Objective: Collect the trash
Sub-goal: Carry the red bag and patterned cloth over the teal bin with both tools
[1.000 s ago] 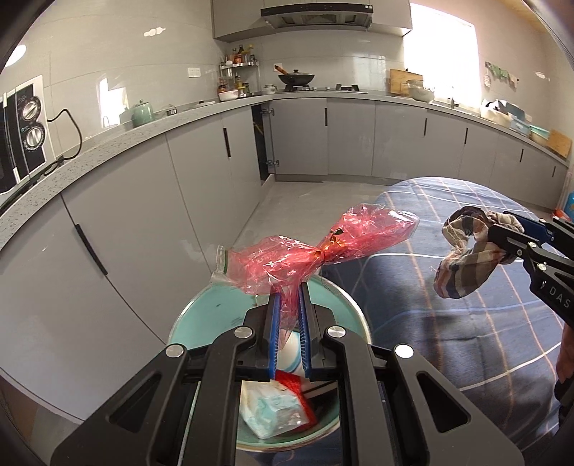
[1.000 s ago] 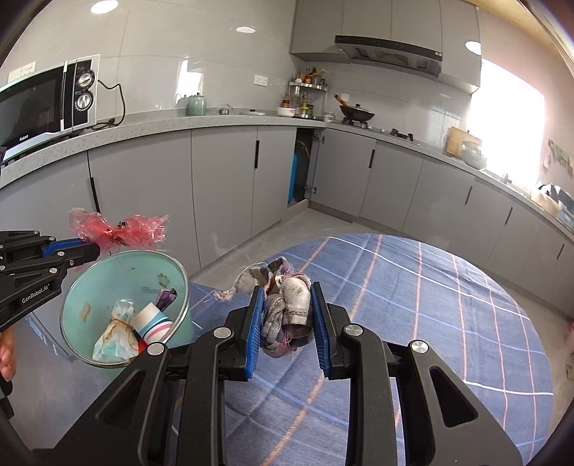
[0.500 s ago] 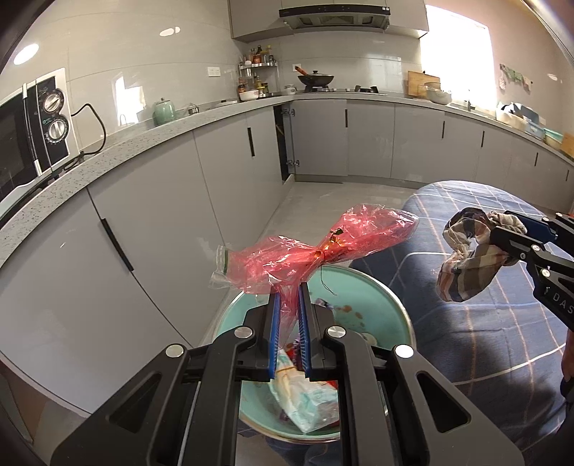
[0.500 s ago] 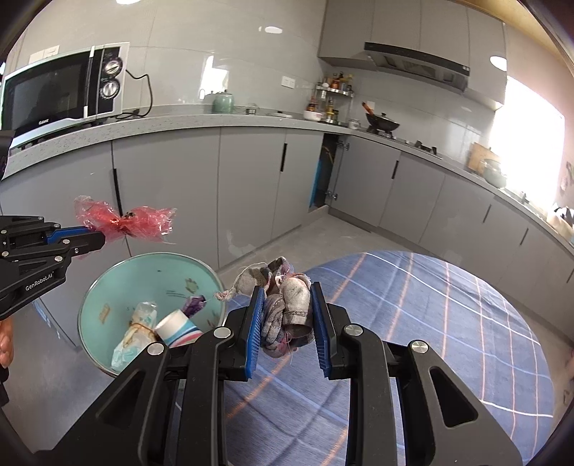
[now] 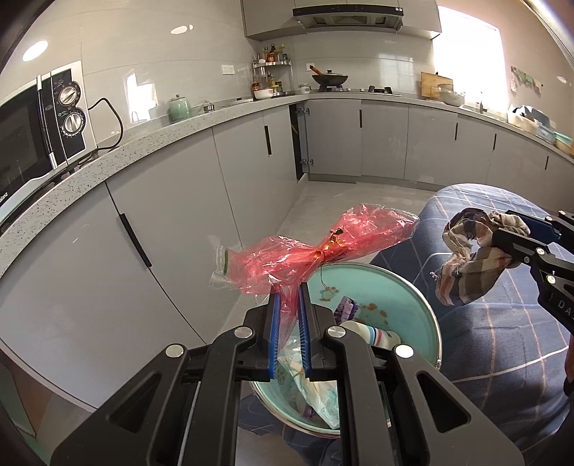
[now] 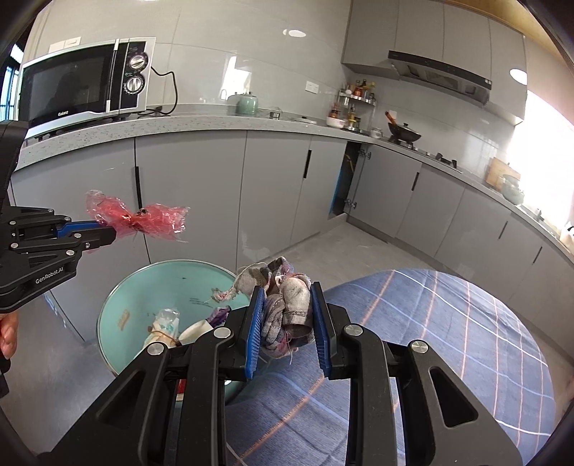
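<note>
**Home kitchen, L-shaped counter**

Grey handleless-style cabinets [image 6: 276,193] are running under a speckled stone countertop [image 5: 107,157] that is wrapping around the corner. A microwave [image 6: 86,82] is sitting plugged in on the counter, with a green ceramic jar [image 5: 179,109] further along. A wok [image 5: 330,78] is resting on the hob below a range hood [image 5: 348,16]. A spice rack [image 6: 355,104] is standing in the corner, and a cutting board [image 5: 436,84] is leaning by the bright window. Glossy grey wall tiles are reflecting ceiling lights.
</note>
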`<control>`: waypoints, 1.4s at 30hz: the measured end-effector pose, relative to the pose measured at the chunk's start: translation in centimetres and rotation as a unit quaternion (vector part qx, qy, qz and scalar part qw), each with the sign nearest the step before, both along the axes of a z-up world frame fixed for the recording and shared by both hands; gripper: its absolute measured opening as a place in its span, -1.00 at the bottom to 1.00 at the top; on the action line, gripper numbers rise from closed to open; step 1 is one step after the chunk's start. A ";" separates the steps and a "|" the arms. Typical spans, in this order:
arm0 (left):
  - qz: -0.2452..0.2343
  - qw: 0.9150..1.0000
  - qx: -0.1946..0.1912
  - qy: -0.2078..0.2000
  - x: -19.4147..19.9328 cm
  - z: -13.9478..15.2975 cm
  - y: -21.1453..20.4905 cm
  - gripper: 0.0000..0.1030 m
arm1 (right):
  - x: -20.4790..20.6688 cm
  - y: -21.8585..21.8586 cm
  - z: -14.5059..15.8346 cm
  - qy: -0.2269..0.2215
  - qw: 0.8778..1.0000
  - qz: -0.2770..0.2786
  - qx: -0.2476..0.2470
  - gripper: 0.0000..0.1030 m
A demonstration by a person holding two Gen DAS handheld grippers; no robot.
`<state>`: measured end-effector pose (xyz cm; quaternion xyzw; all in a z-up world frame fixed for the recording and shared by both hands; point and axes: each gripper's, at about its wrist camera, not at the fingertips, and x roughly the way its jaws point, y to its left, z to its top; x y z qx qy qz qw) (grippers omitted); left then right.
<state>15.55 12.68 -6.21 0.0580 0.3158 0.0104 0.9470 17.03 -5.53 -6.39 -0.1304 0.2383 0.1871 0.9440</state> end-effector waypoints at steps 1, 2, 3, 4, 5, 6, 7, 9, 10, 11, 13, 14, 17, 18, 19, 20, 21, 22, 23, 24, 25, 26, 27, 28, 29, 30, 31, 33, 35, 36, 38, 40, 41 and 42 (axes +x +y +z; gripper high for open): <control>0.001 1.000 0.001 -0.001 0.0 0.0 0.1 -0.80 | 0.0 0.2 0.0 0.000 1.000 0.003 0.000 -0.49; 0.003 1.000 0.003 -0.002 -0.1 0.1 0.2 -0.80 | 0.0 0.4 0.1 -0.001 1.000 0.006 -0.001 -0.49; 0.005 1.000 0.005 -0.003 0.0 0.2 0.2 -0.80 | 0.0 0.5 0.1 -0.001 1.000 0.008 -0.001 -0.49; 0.006 1.000 0.005 -0.003 -0.1 0.2 0.3 -0.80 | 0.0 0.7 0.1 -0.001 1.000 0.011 -0.001 -0.49; 0.007 1.000 0.004 -0.003 -0.1 0.1 0.3 -0.80 | 0.0 0.9 0.0 -0.001 1.000 0.014 -0.001 -0.49; 0.007 1.000 0.004 -0.002 -0.1 0.1 0.3 -0.80 | -0.1 1.0 0.0 -0.002 1.000 0.016 -0.001 -0.49; 0.007 1.000 0.004 -0.002 -0.2 0.0 0.3 -0.80 | -0.1 1.2 0.0 -0.001 1.000 0.019 0.000 -0.49; 0.007 1.000 0.003 -0.001 -0.2 -0.2 0.3 -0.80 | -0.1 1.4 -0.1 -0.001 1.000 0.023 0.000 -0.49; 0.007 1.000 0.003 0.000 -0.2 -0.2 0.3 -0.80 | -0.1 1.6 -0.2 0.000 1.000 0.024 0.000 -0.49; 0.007 1.000 0.003 0.001 -0.1 -0.3 0.3 -0.80 | -0.1 1.7 -0.2 0.000 1.000 0.026 0.000 -0.49; 0.008 1.000 0.003 0.001 -0.1 -0.3 0.3 -0.80 | -0.1 1.9 -0.2 0.001 1.000 0.029 0.000 -0.49; 0.008 1.000 0.003 0.000 -0.1 -0.2 0.4 -0.80 | -0.1 2.0 -0.2 0.001 1.000 0.030 0.000 -0.49; 0.011 1.000 0.002 0.000 0.0 -0.1 0.6 -0.80 | 0.0 2.3 -0.2 0.000 0.999 0.032 -0.001 -0.49; 0.011 1.000 0.001 0.000 0.0 -0.1 0.7 -0.80 | 0.0 2.4 -0.2 0.000 0.999 0.032 -0.001 -0.49; 0.012 1.000 0.001 0.000 -0.1 -0.1 0.7 -0.80 | 0.0 2.5 -0.2 0.000 0.999 0.033 0.000 -0.49; 0.013 1.000 0.002 0.000 0.0 -0.1 0.8 -0.80 | 0.0 2.6 -0.1 0.000 0.999 0.034 -0.001 -0.49; 0.013 1.000 0.002 0.000 -0.1 -0.1 0.9 -0.80 | -0.1 2.6 -0.2 -0.001 0.999 0.035 -0.001 -0.49; 0.014 1.000 0.002 -0.001 -0.1 0.0 0.9 -0.80 | -0.1 2.6 -0.2 -0.001 0.999 0.036 -0.001 -0.49; 0.015 1.000 0.002 -0.001 -0.1 0.0 1.0 -0.80 | -0.2 2.5 -0.2 -0.002 0.999 0.037 -0.001 -0.49; 0.016 1.000 0.002 -0.002 -0.1 0.0 1.1 -0.80 | -0.2 2.5 -0.2 -0.003 0.999 0.038 -0.001 -0.49; 0.017 1.000 0.003 -0.002 -0.2 0.0 1.2 -0.80 | -0.2 2.5 -0.1 -0.004 0.999 0.040 0.000 -0.49; 0.017 1.000 0.002 -0.002 -0.2 0.0 1.3 -0.80 | -0.3 2.4 -0.1 -0.005 0.999 0.041 0.000 -0.49; 0.018 1.000 0.003 -0.003 -0.4 0.0 1.1 -0.80 | -0.3 2.6 -0.1 -0.005 0.999 0.043 0.000 -0.49; 0.019 1.000 0.004 -0.003 -0.4 0.0 1.1 -0.80 | -0.4 2.8 -0.1 -0.006 0.999 0.044 0.000 -0.49; 0.020 1.000 0.003 -0.003 -0.4 0.0 1.1 -0.80 | -0.4 2.9 -0.1 -0.007 0.999 0.046 0.000 -0.49; 0.021 1.000 0.004 -0.002 -0.5 -0.1 1.1 -0.80 | -0.4 3.1 -0.1 -0.008 0.999 0.047 -0.001 -0.49; 0.022 1.000 0.004 -0.003 -0.5 -0.1 1.1 -0.80 | -0.4 3.2 -0.1 -0.008 0.999 0.048 -0.001 -0.49; 0.023 1.000 0.004 -0.003 -0.6 -0.1 1.2 -0.80 | -0.4 3.3 -0.1 -0.009 0.999 0.050 -0.001 -0.49; 0.024 1.000 0.005 -0.003 -0.6 -0.1 1.2 -0.80 | -0.4 3.5 -0.1 -0.009 0.999 0.052 -0.002 -0.49; 0.024 1.000 0.005 -0.003 -0.6 -0.1 1.2 -0.80 | -0.4 3.6 -0.1 -0.009 0.999 0.053 -0.003 -0.49; 0.025 1.000 0.007 -0.002 -0.6 -0.2 1.1 -0.80 | -0.3 3.9 -0.2 -0.009 0.999 0.053 -0.004 -0.49; 0.028 1.000 0.014 -0.002 -0.6 -0.3 1.0 -0.80 | -0.3 3.6 -0.3 -0.010 0.998 0.055 -0.006 -0.49; 0.028 1.000 0.015 -0.001 -0.6 -0.4 1.0 -0.80 | -0.2 3.6 -0.3 -0.011 0.998 0.054 -0.006 -0.49; 0.028 1.000 0.015 0.000 -0.5 -0.5 1.0 -0.80 | -0.2 3.6 -0.3 -0.012 0.998 0.054 -0.007 -0.49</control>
